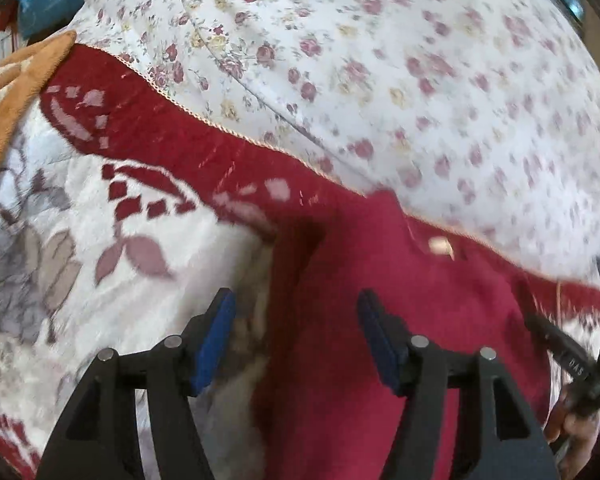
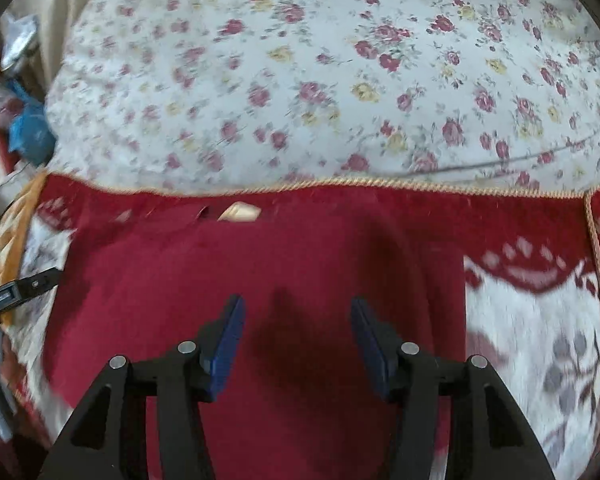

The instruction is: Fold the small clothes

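A small dark red garment (image 1: pixel 380 320) lies flat on a red and white patterned blanket (image 1: pixel 100 200); a cream label (image 1: pixel 440 246) shows near its far edge. In the right wrist view the garment (image 2: pixel 260 280) fills the lower middle, with the label (image 2: pixel 240 213) at its top. My left gripper (image 1: pixel 296 300) is open above the garment's left edge, holding nothing. My right gripper (image 2: pixel 296 308) is open above the middle of the garment, holding nothing. The right gripper's body (image 1: pixel 572 360) shows at the right edge of the left wrist view.
A white sheet with small red and yellow flowers (image 2: pixel 340 80) covers the bed beyond the blanket's corded edge (image 2: pixel 380 182). An orange patterned cloth (image 1: pixel 16 92) lies at the far left. Blue bags (image 2: pixel 32 132) and clutter sit off the bed's left side.
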### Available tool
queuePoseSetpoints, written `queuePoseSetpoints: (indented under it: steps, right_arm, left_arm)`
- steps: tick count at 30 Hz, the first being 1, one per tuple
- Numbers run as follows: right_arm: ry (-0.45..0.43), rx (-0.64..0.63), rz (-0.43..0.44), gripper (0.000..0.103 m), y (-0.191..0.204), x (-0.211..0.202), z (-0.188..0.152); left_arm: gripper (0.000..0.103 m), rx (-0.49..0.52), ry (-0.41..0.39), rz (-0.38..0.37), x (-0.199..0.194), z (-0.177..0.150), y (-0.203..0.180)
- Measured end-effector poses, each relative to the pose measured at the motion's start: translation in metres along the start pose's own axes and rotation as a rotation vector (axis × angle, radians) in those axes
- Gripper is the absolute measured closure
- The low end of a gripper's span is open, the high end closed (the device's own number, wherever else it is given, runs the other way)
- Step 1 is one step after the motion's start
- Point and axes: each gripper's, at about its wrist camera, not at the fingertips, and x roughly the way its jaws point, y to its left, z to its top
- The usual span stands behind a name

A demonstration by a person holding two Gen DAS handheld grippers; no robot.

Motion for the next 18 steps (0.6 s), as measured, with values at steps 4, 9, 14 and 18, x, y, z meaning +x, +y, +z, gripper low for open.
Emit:
queuePoseSetpoints:
  steps: [4,9,14,18]
  right_arm:
    - [0.020,0.018,-0.076,0.043,-0.012,0.034,0.022]
    - [0.079,0.018,-0.107,0.042,-0.021,0.073,0.028]
    - [0.069,0.005,-0.114,0.041,-0.016,0.066,0.034]
    - [0.013,-0.023,-0.032,0.036,0.014,0.028,0.030]
  left_arm:
    - [0.041,-0.039,0.059,0.111,0.037,0.010,0.006]
    - [0.023,-0.040,0.070,0.137,0.053,0.014,0.015]
    - [0.021,-0.070,0.076,0.123,0.055,0.012,0.020]
    - [0.021,-0.055,0.036,0.144,0.039,0.009,0.016]
